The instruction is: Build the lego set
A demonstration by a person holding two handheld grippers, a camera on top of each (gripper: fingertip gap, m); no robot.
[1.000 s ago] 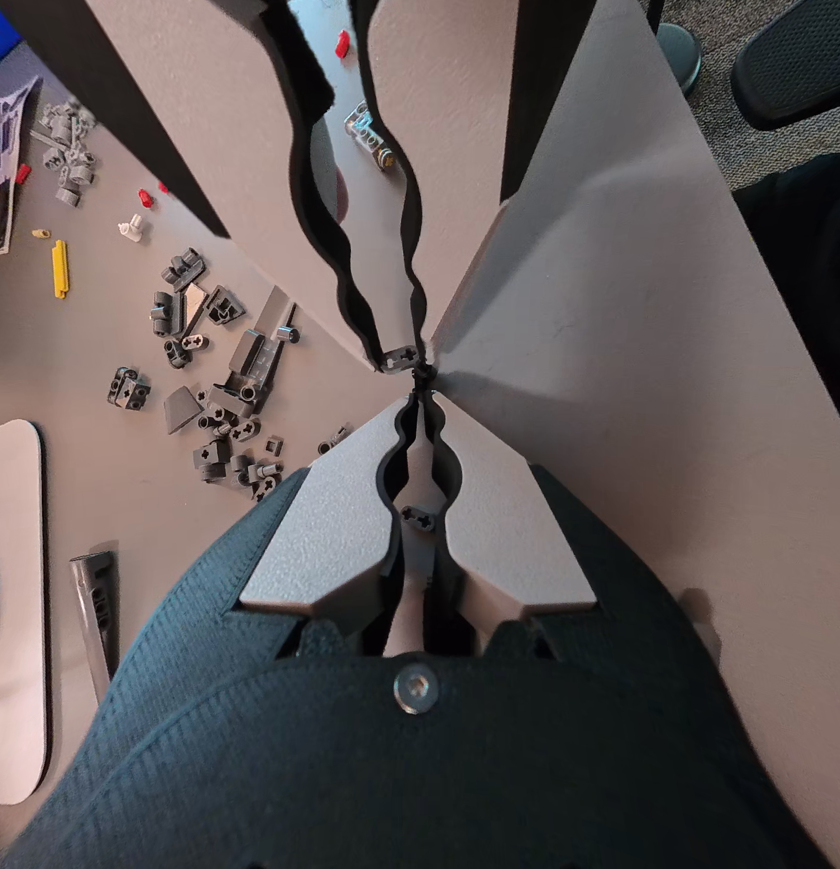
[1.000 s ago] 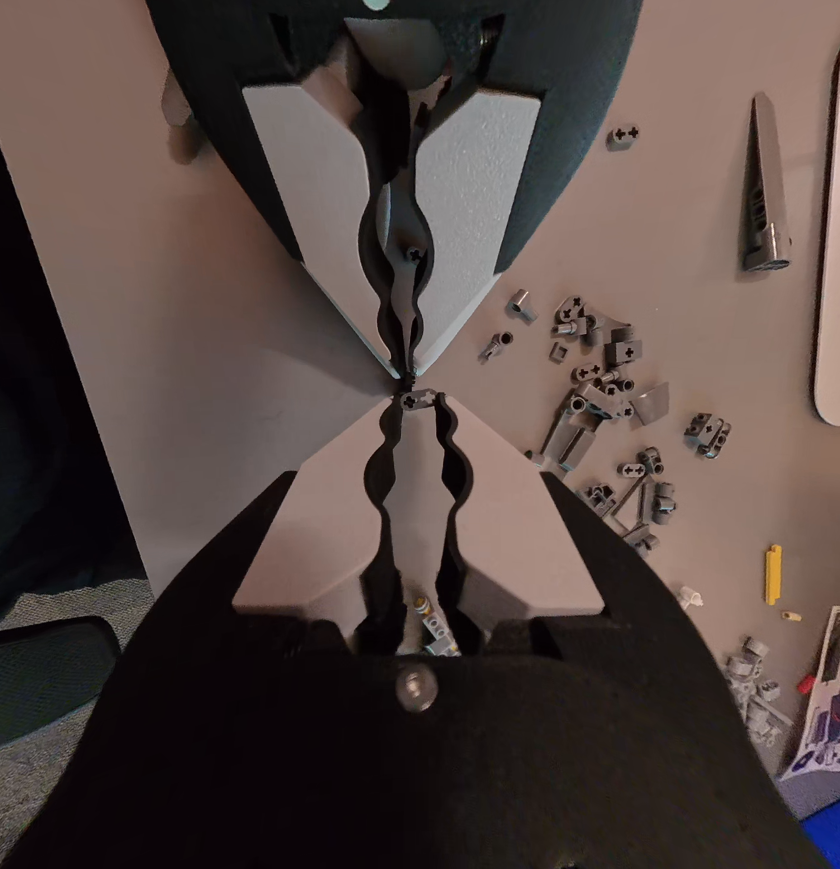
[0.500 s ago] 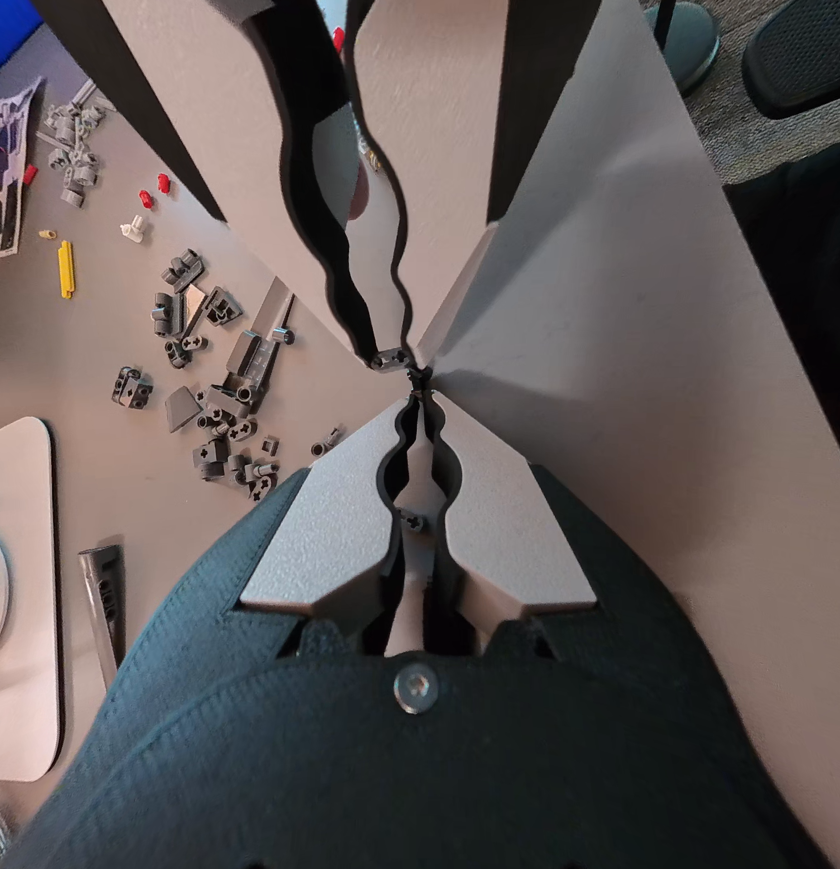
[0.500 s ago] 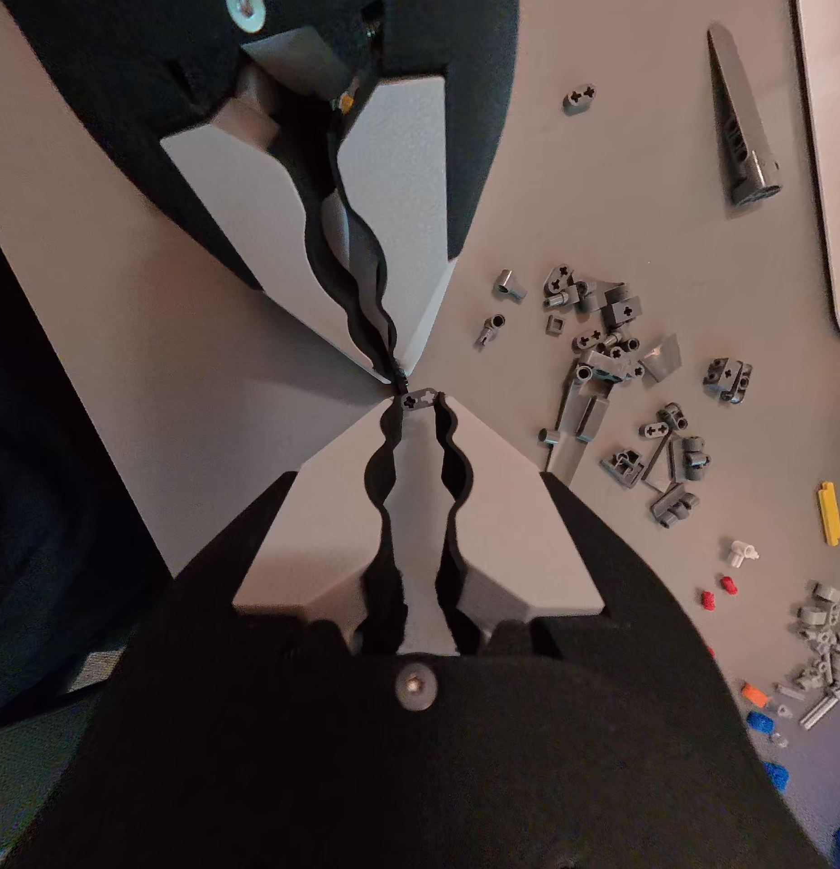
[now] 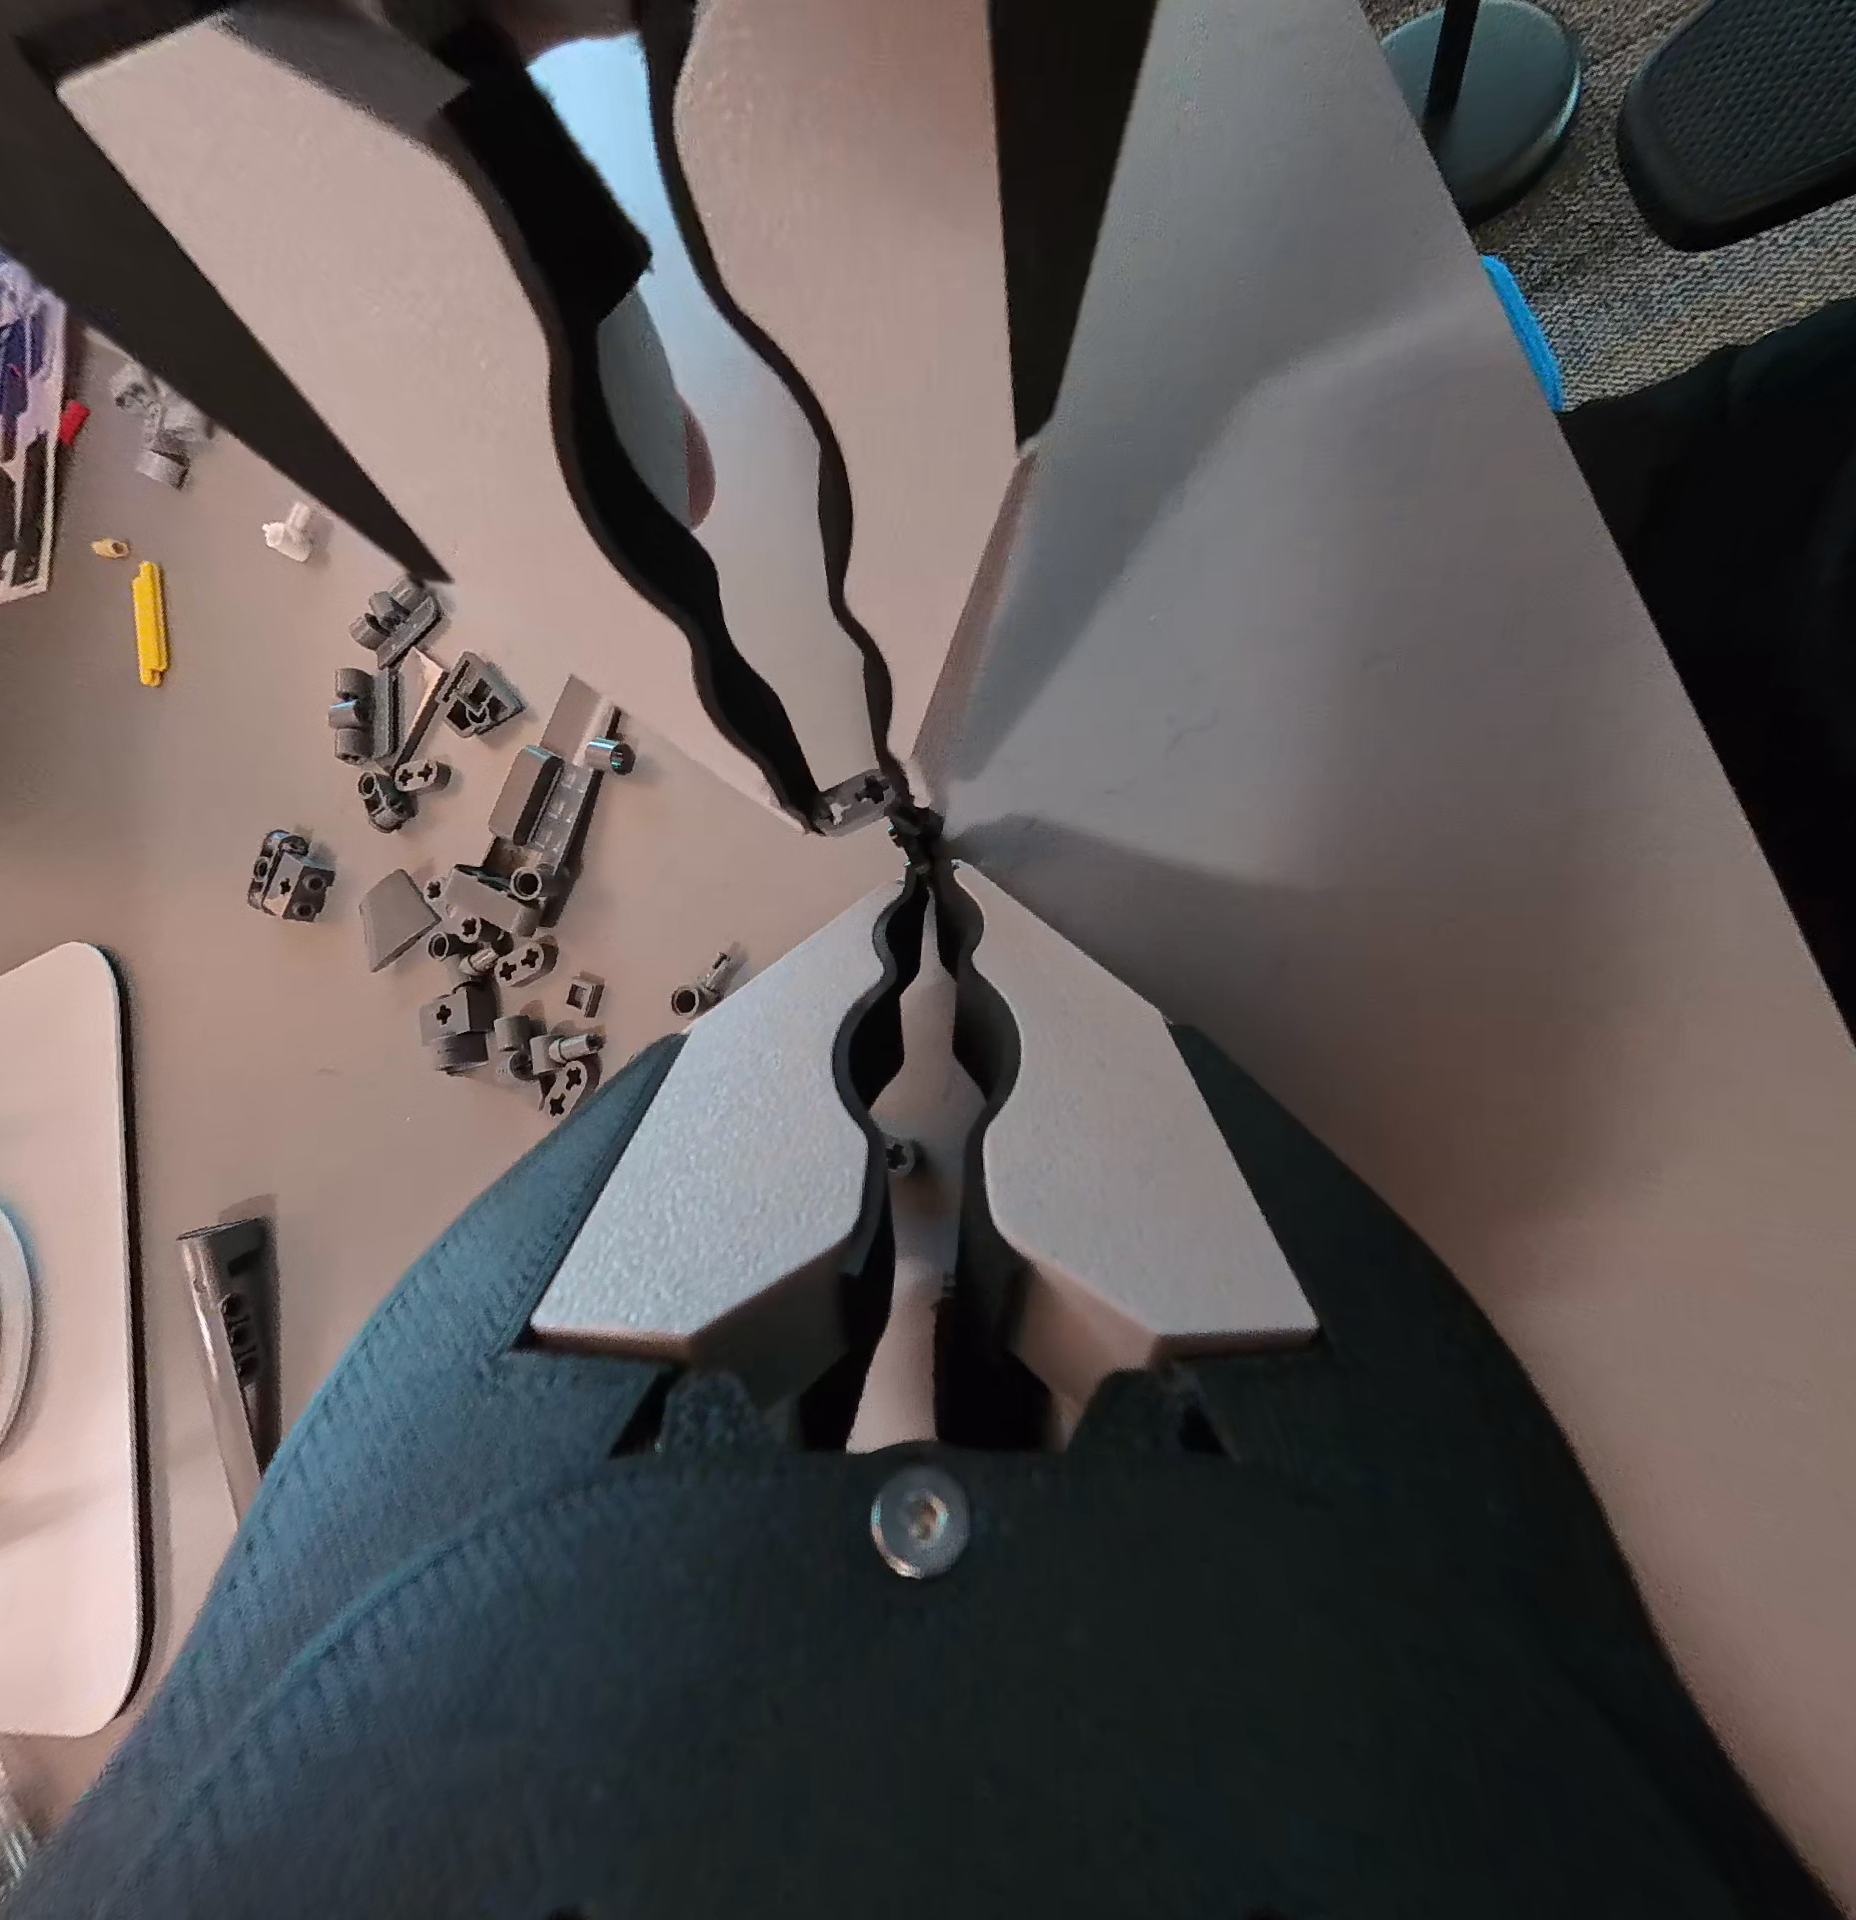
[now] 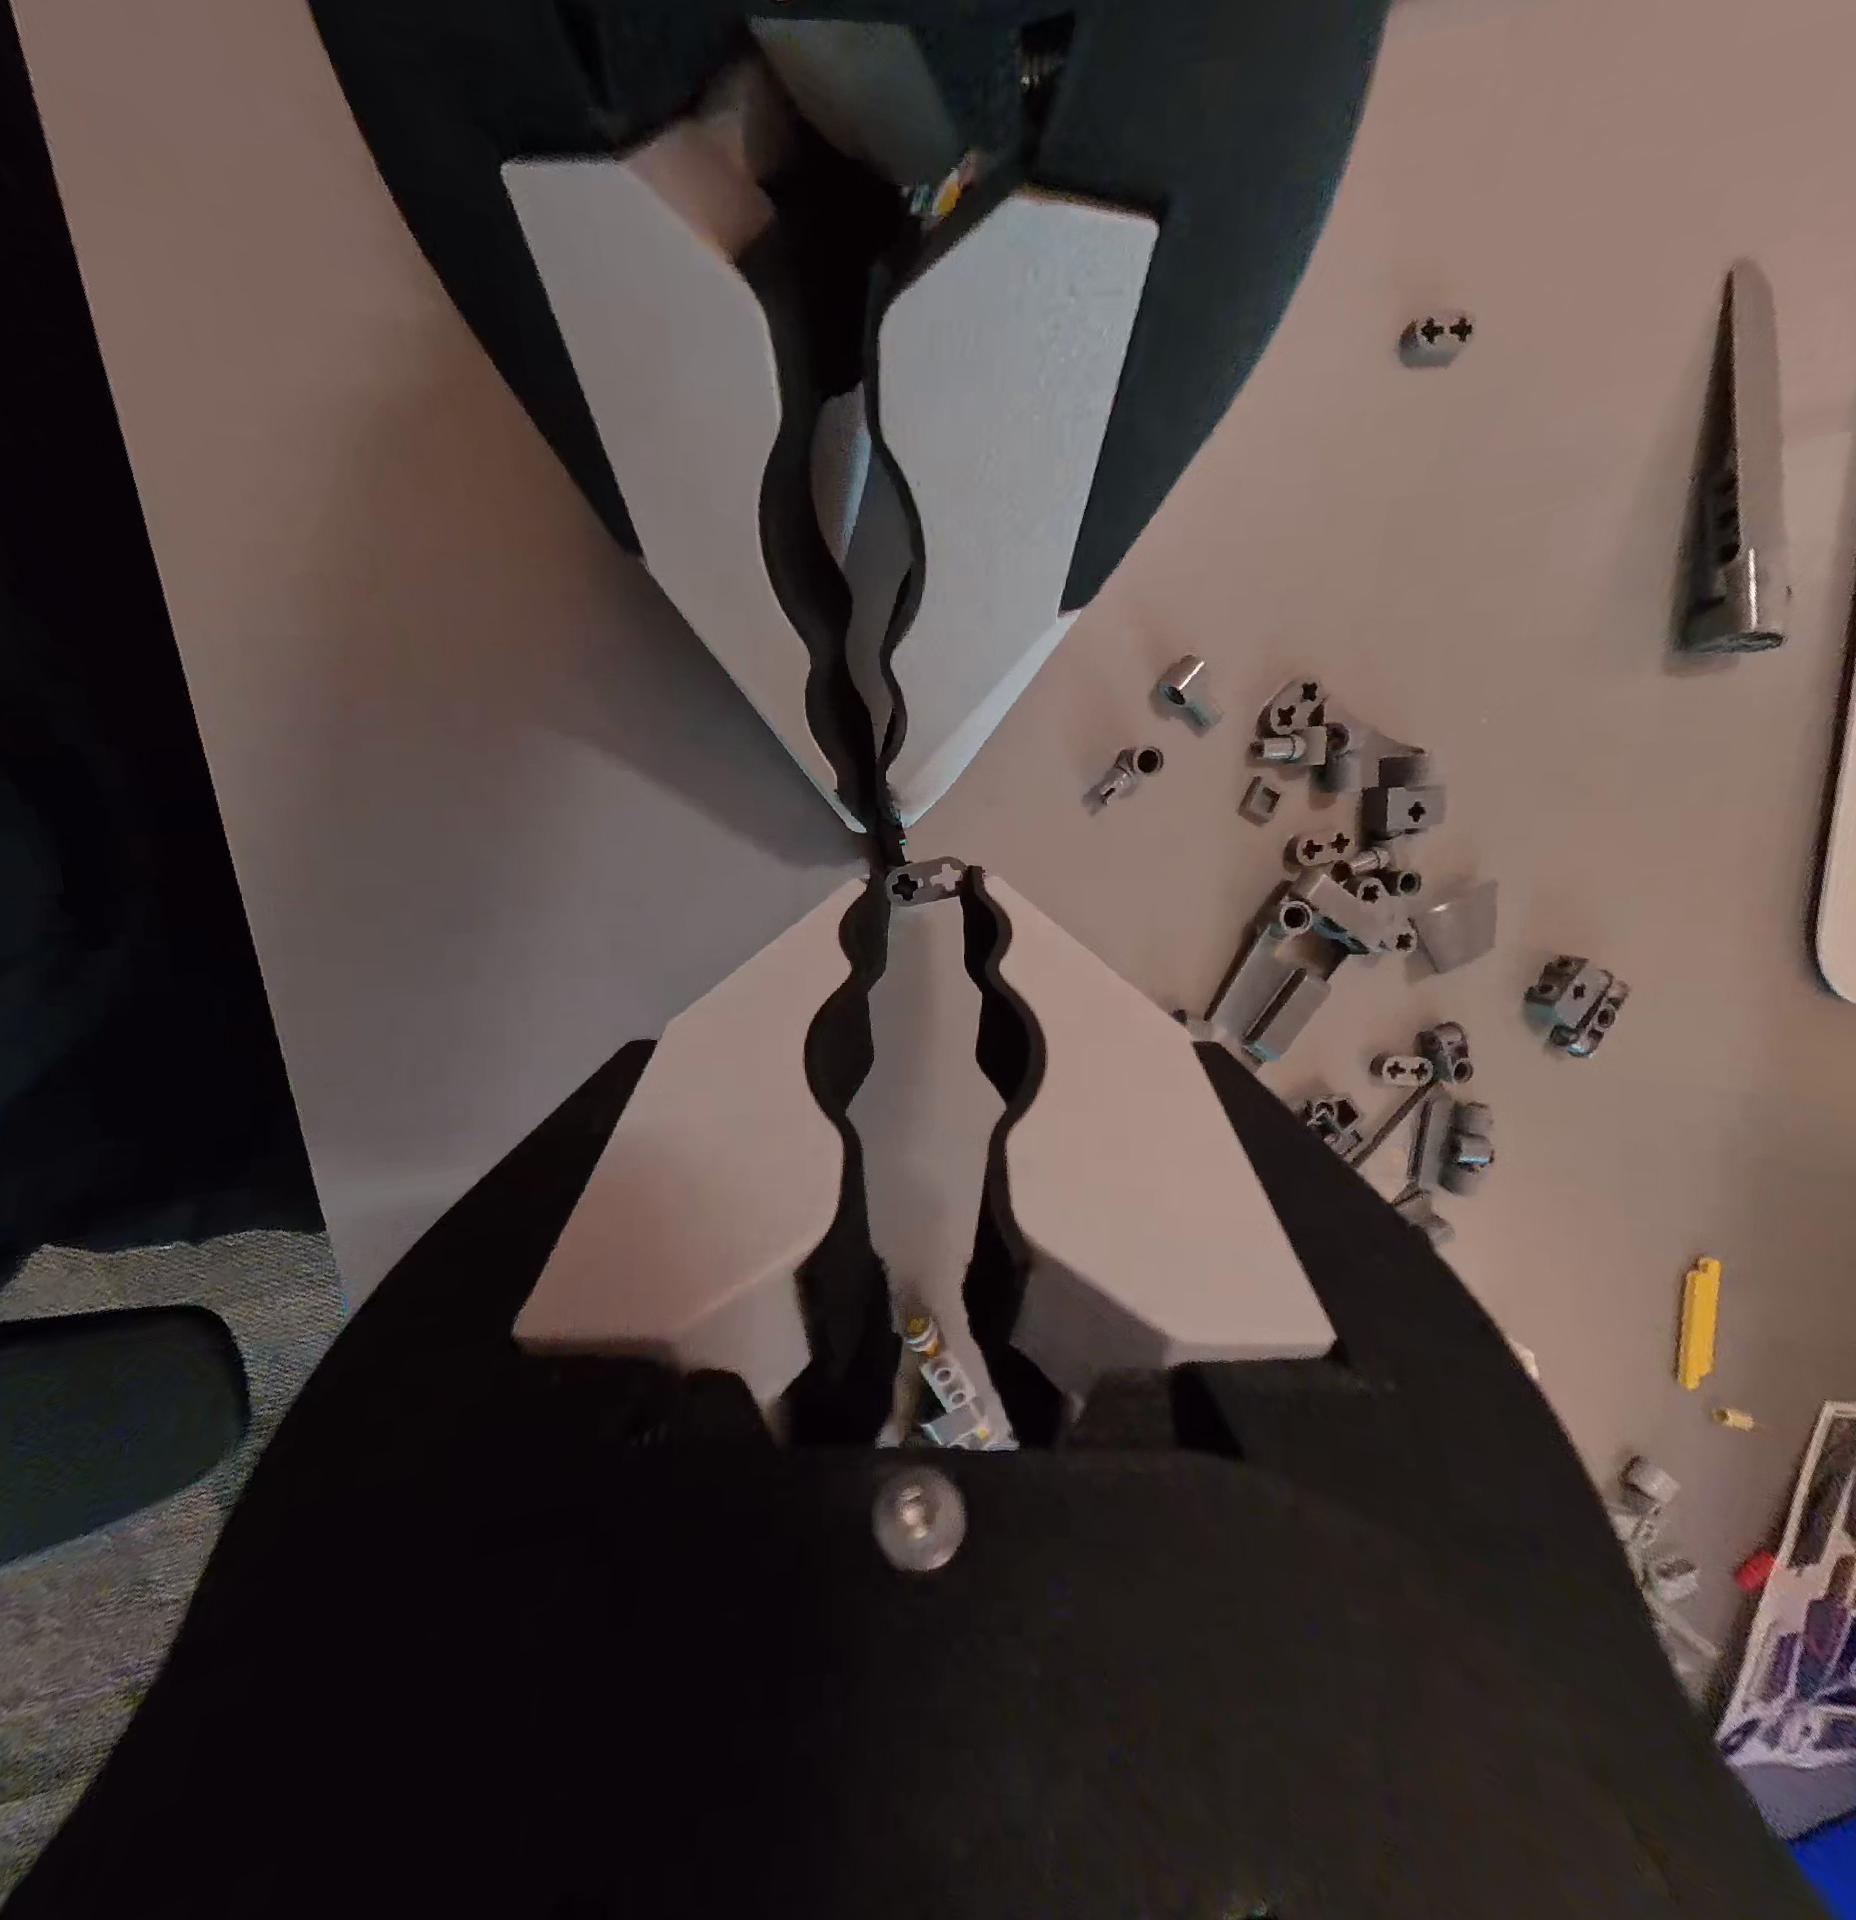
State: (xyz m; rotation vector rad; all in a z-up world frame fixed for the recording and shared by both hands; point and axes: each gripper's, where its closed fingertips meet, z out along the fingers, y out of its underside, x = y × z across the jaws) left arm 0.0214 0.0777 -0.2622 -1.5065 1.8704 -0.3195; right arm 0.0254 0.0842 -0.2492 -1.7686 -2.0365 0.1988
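My left gripper is shut on a small black pin that sticks out of its fingertips. My right gripper is shut on a small grey connector with two cross holes, gripped at its ends. The two grippers meet tip to tip above the table. The pin touches one end of the connector. The right gripper comes in from the top of the left wrist view. The left gripper and its pin come in from the top of the right wrist view.
A pile of loose grey pieces lies beside the grippers. A dark tapered panel, a yellow bar, a white board and a printed sheet lie farther out. A chair stands past the table edge. My left and right fingertips are right by each other. The dark tapered panel is about equally far from each gripper, around 20 cm.
Both grippers stay shut on their pieces, tips together. The right gripper has tilted relative to the left, and the connector now sits slanted in the left wrist view.
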